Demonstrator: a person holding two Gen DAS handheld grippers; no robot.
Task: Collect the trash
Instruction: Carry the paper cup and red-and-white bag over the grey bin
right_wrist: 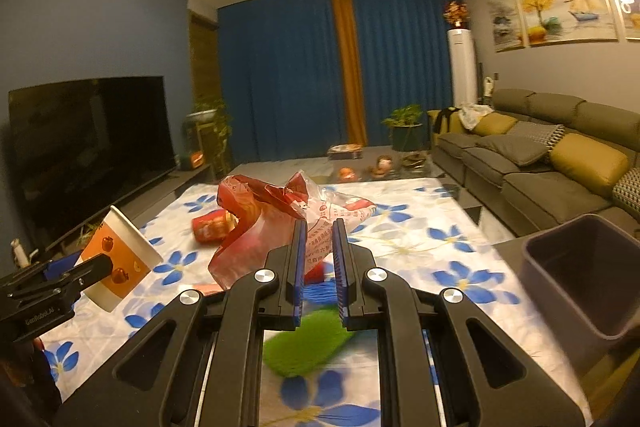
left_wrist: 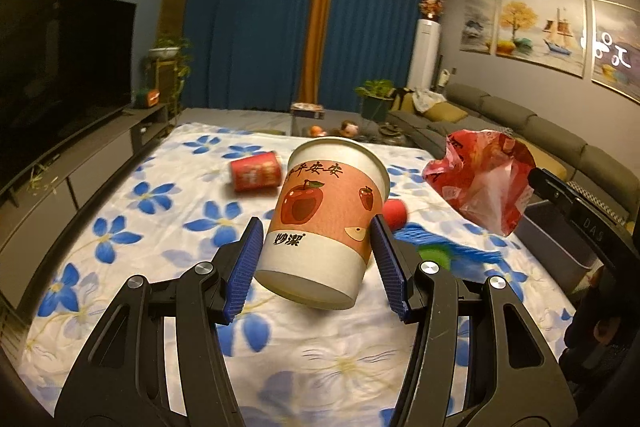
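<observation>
My left gripper (left_wrist: 318, 263) is shut on a white paper cup with an orange apple band (left_wrist: 326, 219) and holds it tilted above the flowered table; the cup also shows in the right wrist view (right_wrist: 120, 259). My right gripper (right_wrist: 320, 267) is shut on a crumpled red and clear plastic bag (right_wrist: 280, 223), lifted above the table; the bag shows in the left wrist view (left_wrist: 484, 179). A red cup (left_wrist: 256, 173) lies on its side further back on the table.
A grey bin (right_wrist: 580, 283) stands at the table's right edge. A blue cloth (left_wrist: 436, 243), a green item (right_wrist: 304, 343) and a small red object (left_wrist: 394, 213) lie on the flowered tablecloth (left_wrist: 120, 227). A TV is left, a sofa right.
</observation>
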